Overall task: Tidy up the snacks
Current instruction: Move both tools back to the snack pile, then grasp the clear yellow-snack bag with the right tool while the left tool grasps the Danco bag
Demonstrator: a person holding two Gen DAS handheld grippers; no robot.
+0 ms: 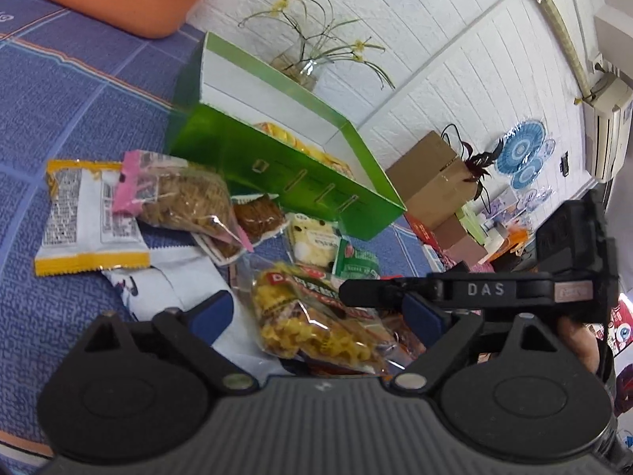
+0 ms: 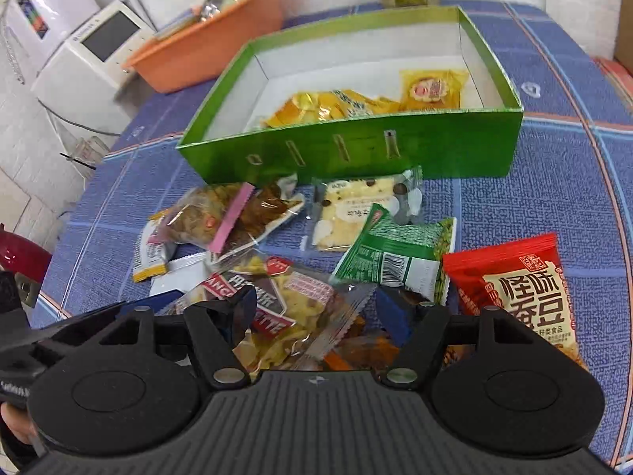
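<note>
The clear packet of yellow twisted crisps (image 2: 285, 312) lay nearest, between the wide-spread fingers of the right gripper (image 2: 312, 312), not yet pinched. In the left wrist view, the left gripper (image 1: 320, 312) stood equally wide over the same packet. Beyond it sat the green box (image 2: 356, 146) with yellow snacks inside. Both closing on one slippery packet risked tearing or dragging neighbours.

Wall (image 1: 455, 31): white brick-pattern panels.
Counter (image 2: 554, 182): blue patterned cloth.
Far end: cardboard boxes (image 1: 431, 174), air conditioner (image 1: 611, 118).
</note>
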